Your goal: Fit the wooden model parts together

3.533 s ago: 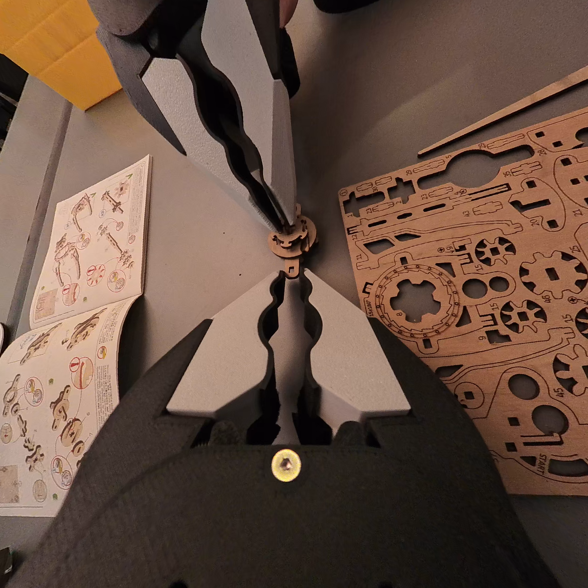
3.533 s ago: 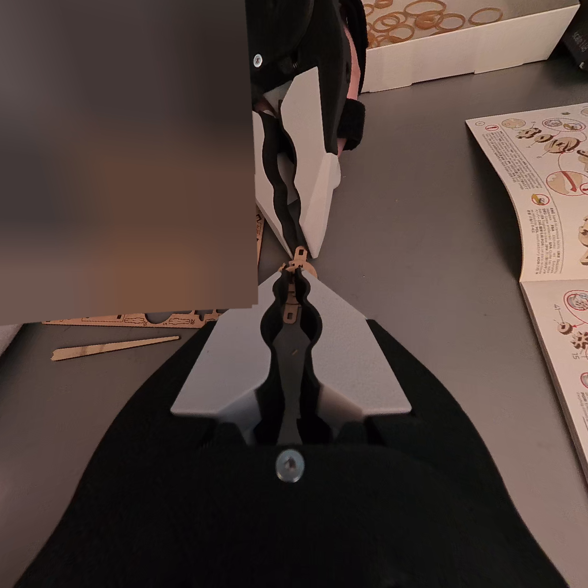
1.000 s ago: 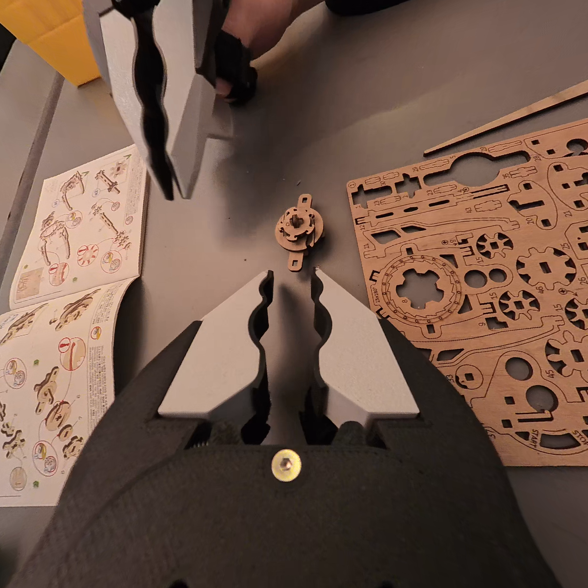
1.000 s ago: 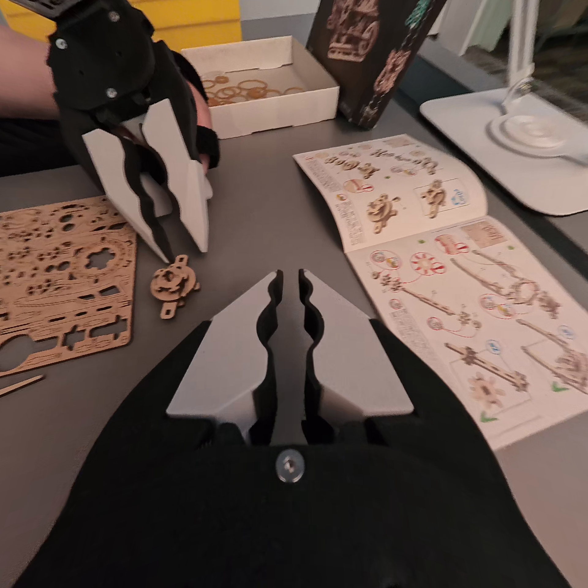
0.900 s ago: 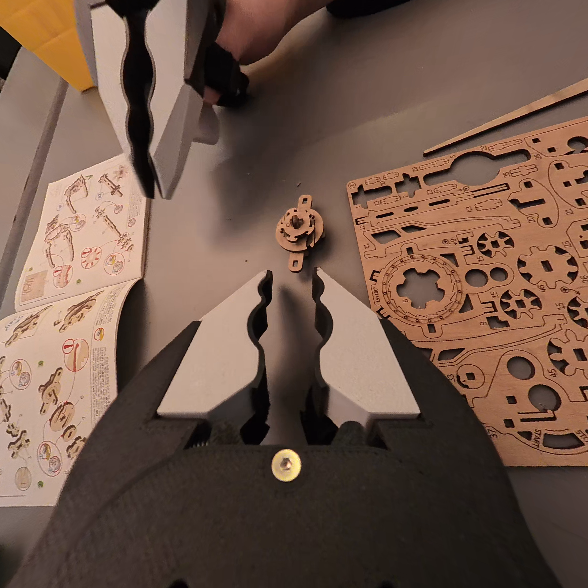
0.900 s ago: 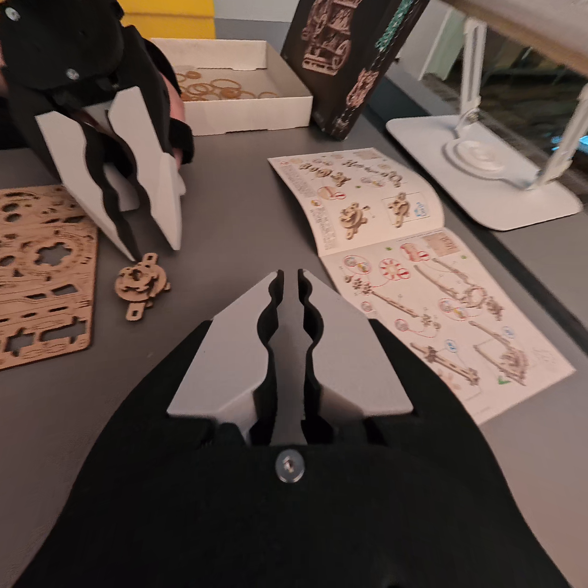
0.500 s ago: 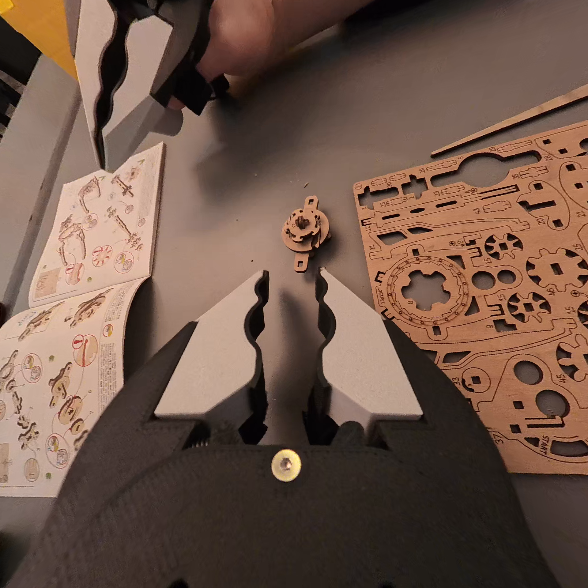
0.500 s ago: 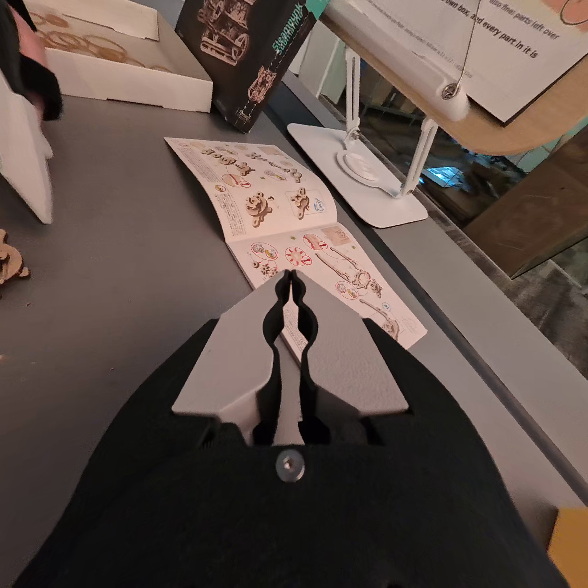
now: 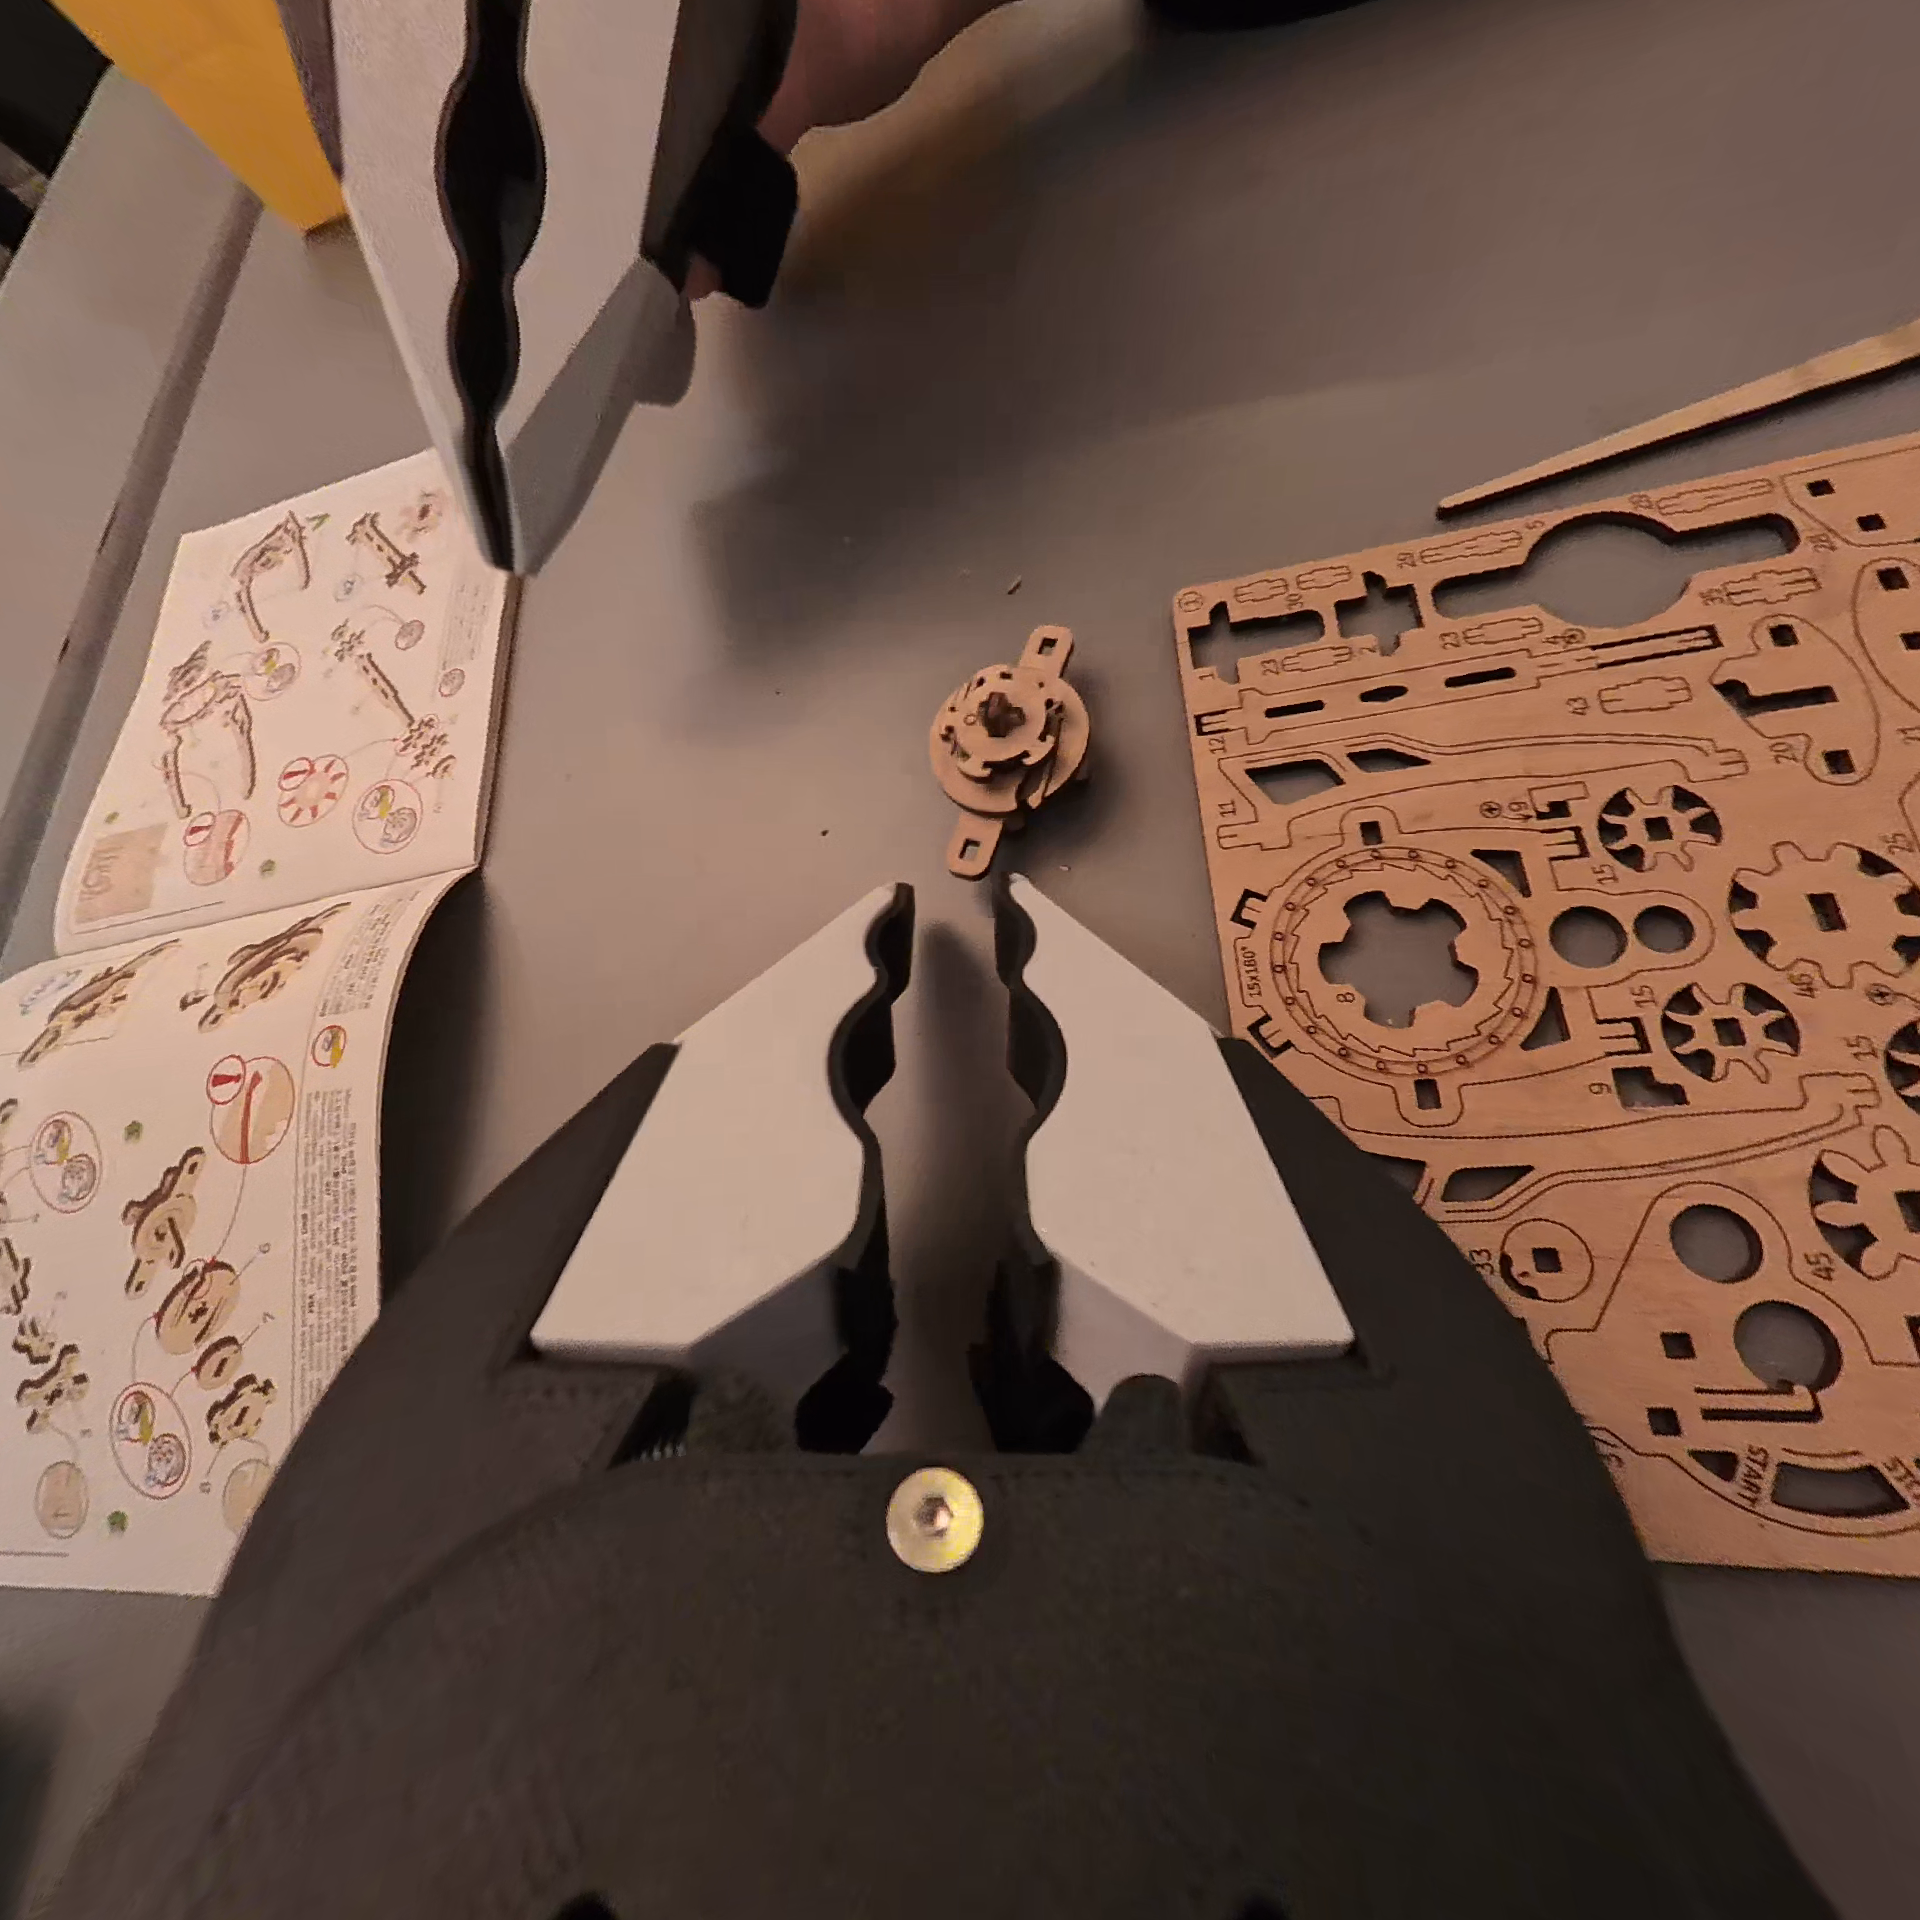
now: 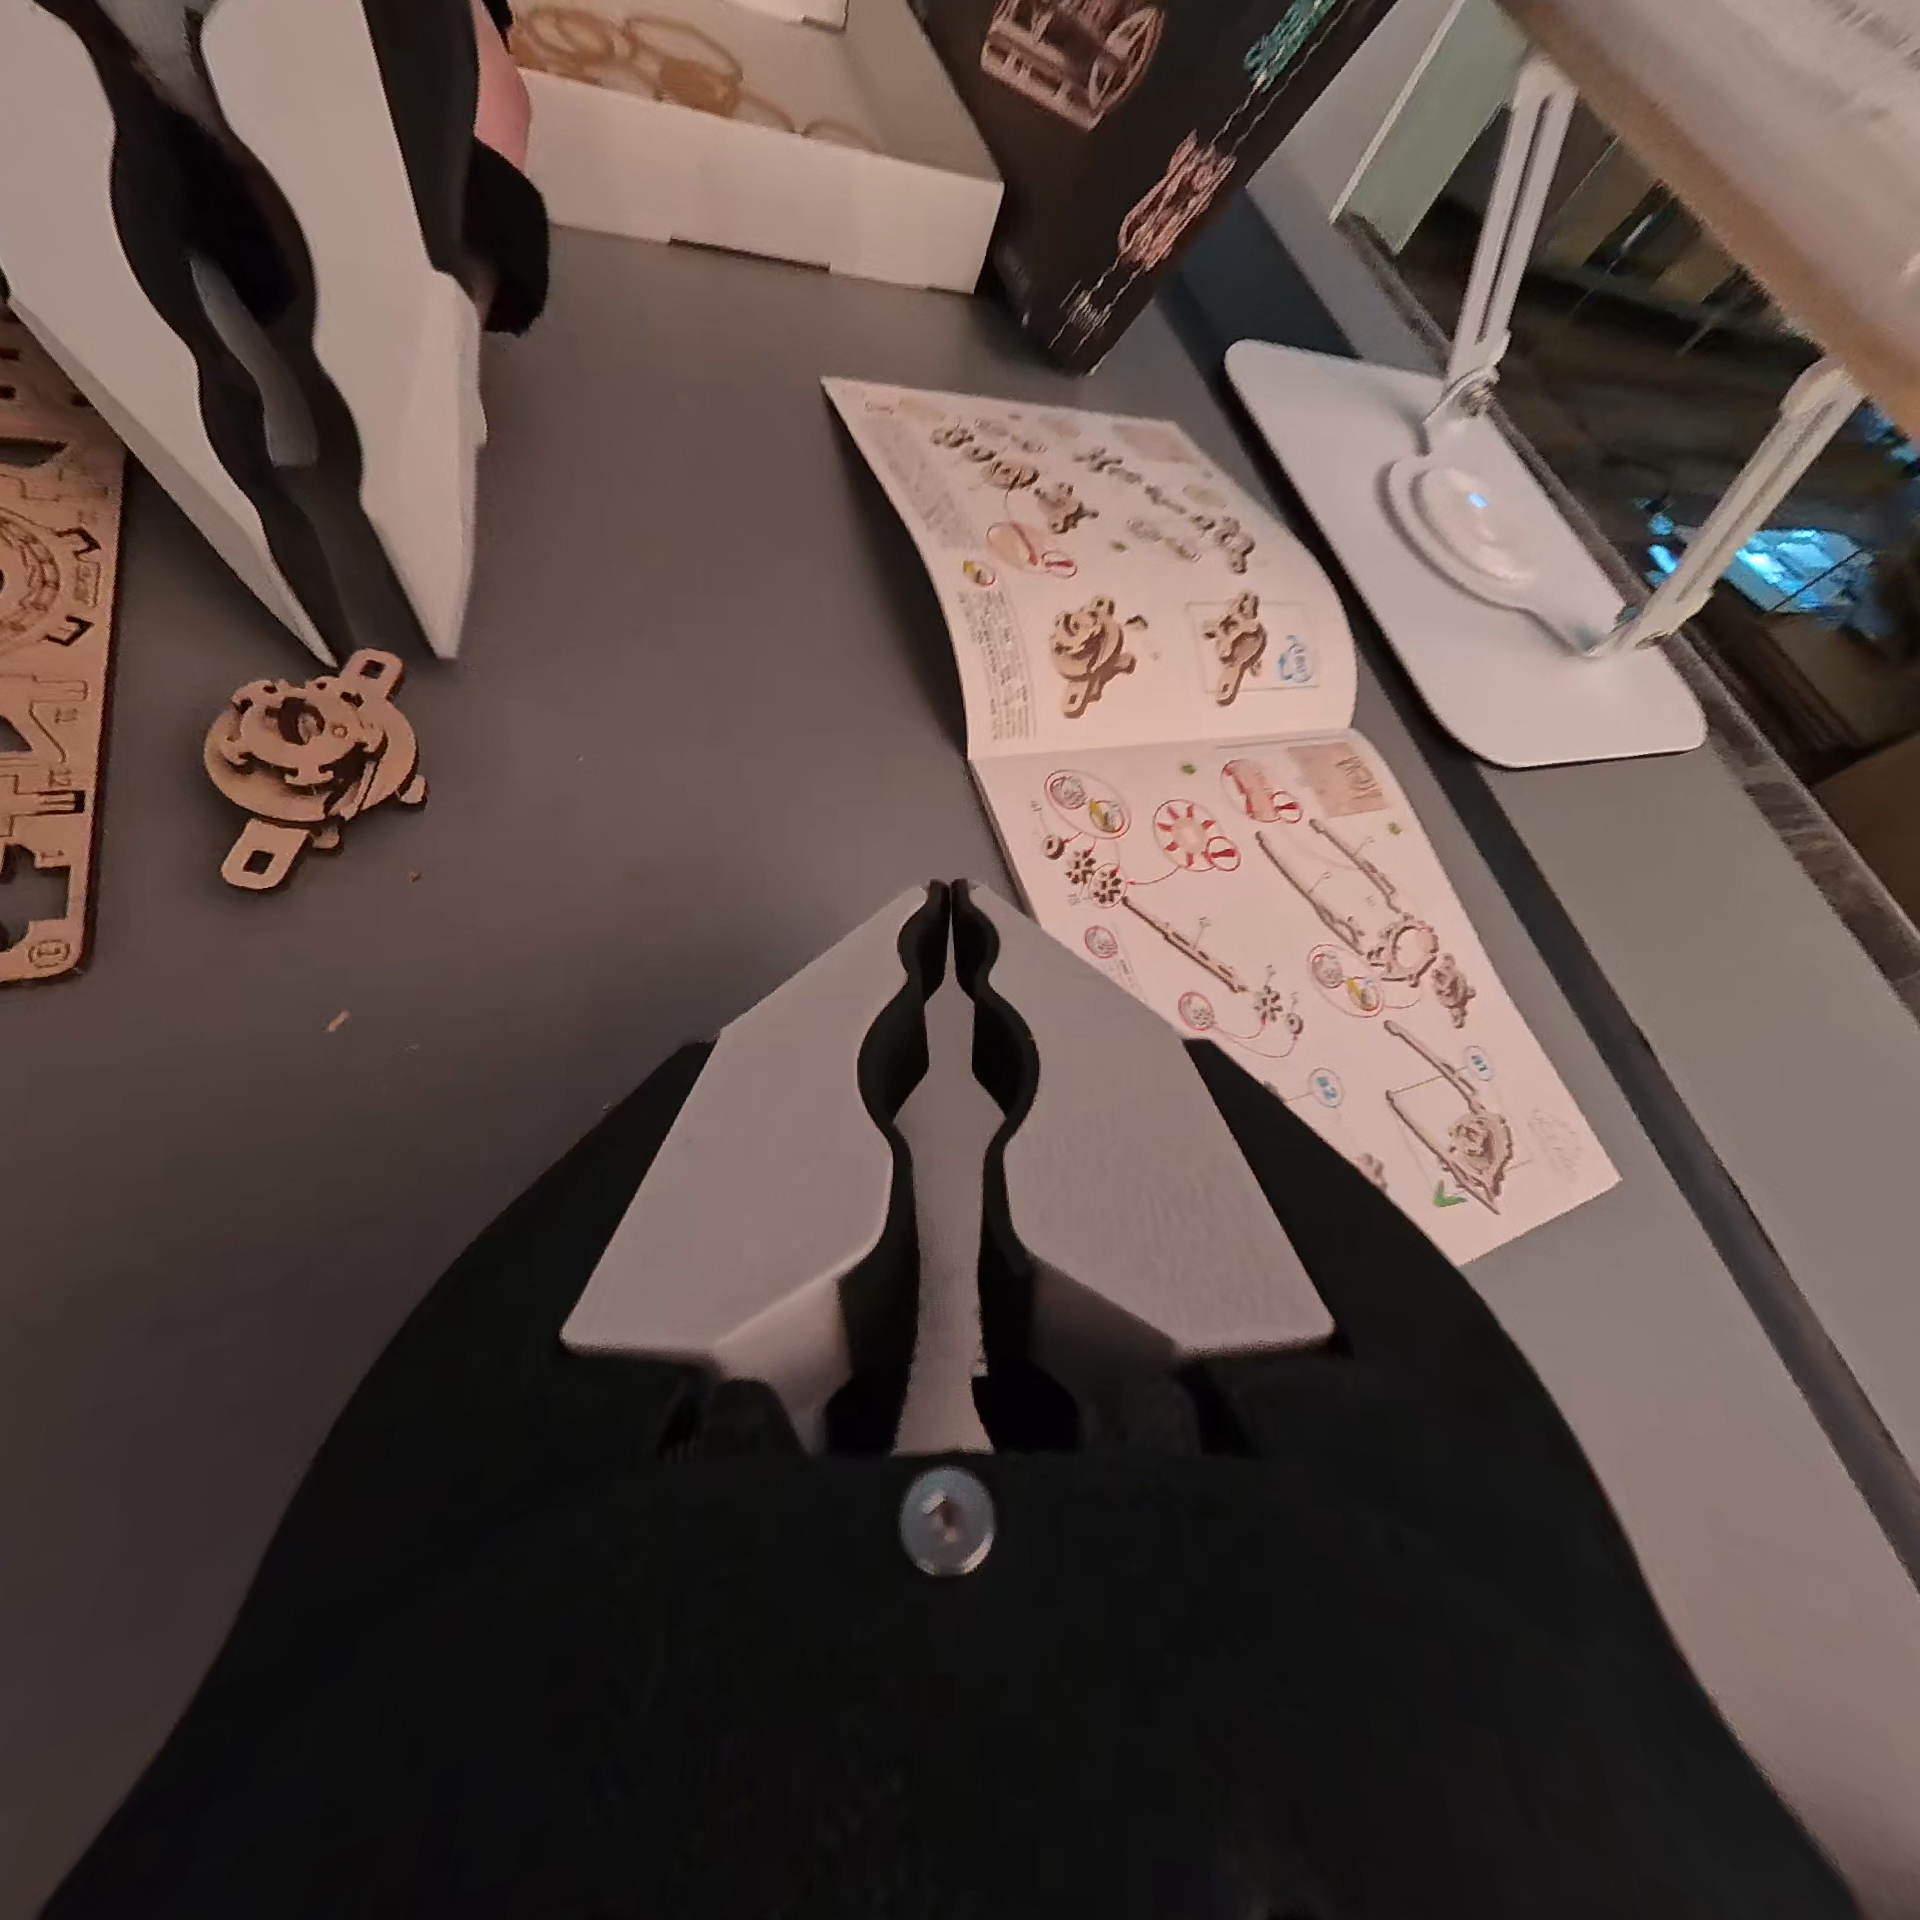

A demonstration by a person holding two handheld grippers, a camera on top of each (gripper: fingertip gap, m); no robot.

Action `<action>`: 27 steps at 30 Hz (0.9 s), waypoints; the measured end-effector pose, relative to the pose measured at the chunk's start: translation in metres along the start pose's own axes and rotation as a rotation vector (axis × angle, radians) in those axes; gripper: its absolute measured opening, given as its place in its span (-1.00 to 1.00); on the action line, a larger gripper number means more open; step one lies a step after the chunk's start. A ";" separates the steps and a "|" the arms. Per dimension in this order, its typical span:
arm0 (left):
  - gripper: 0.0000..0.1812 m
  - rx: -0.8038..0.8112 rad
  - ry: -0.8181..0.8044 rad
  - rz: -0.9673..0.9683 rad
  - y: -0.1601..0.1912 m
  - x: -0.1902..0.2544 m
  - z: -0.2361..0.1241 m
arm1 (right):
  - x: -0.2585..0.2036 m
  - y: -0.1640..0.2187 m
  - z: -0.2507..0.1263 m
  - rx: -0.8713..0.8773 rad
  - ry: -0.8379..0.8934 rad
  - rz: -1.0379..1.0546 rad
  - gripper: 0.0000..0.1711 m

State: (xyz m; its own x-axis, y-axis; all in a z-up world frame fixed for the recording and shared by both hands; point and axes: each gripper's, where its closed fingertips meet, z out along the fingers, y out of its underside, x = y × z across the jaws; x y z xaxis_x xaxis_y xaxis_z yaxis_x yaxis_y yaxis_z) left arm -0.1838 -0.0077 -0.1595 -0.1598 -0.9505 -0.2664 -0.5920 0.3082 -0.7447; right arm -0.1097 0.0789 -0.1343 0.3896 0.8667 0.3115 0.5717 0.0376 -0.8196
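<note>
Grey table (image 9: 935,436); small wooden assembly (image 9: 1006,750) of stacked round discs with a slotted tab at each end, lying flat near the middle, free of both grippers; left gripper (image 9: 954,900), fingers parted by a narrow gap, holding nothing, tips just short of the assembly's near tab; right gripper (image 10: 952,886), fingertips closed together with nothing between them, held over bare table beside the instruction booklet (image 10: 1174,748); seen from the left wrist view, the right gripper (image 9: 506,561) hangs tip-down over the booklet's (image 9: 270,831) inner edge, well apart from the assembly; wooden parts sheet (image 9: 1558,987), laser-cut with gears and slots, several cut-outs already empty, flat to the right of the assembly in the left wrist view; thin wooden strip (image 9: 1683,426) beyond the sheet; white shallow box (image 10: 769,177) with ring-shaped wooden pieces inside, at the far table edge; dark printed carton (image 10: 1132,156) standing beside it; white lamp base (image 10: 1475,561) past the booklet; yellow object (image 9: 223,125) at the far left corner.
</note>
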 end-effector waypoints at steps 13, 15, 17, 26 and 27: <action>-0.89 -0.008 -0.077 0.029 0.000 0.001 -0.003 | -0.006 0.013 0.003 -0.064 -0.063 0.039 -1.00; -0.77 -0.006 -0.054 -0.011 0.000 0.002 -0.003 | -0.022 0.011 -0.001 -0.056 -0.159 0.049 -1.00; -0.67 -0.006 -0.032 -0.043 0.000 0.002 -0.004 | -0.044 0.009 -0.009 -0.048 -0.296 0.110 -0.92; -0.68 -0.018 -0.019 -0.073 0.002 0.002 -0.003 | -0.103 -0.026 -0.017 -0.018 -0.557 0.199 -0.58; -0.68 -0.018 -0.013 -0.075 0.002 0.003 -0.003 | -0.106 -0.028 -0.016 -0.029 -0.568 0.214 -0.56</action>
State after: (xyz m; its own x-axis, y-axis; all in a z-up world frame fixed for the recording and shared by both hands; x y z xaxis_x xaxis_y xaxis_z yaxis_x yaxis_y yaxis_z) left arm -0.1880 -0.0095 -0.1598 -0.1038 -0.9704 -0.2183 -0.6164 0.2350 -0.7516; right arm -0.1550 -0.0221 -0.1370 0.0559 0.9838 -0.1706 0.5457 -0.1732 -0.8199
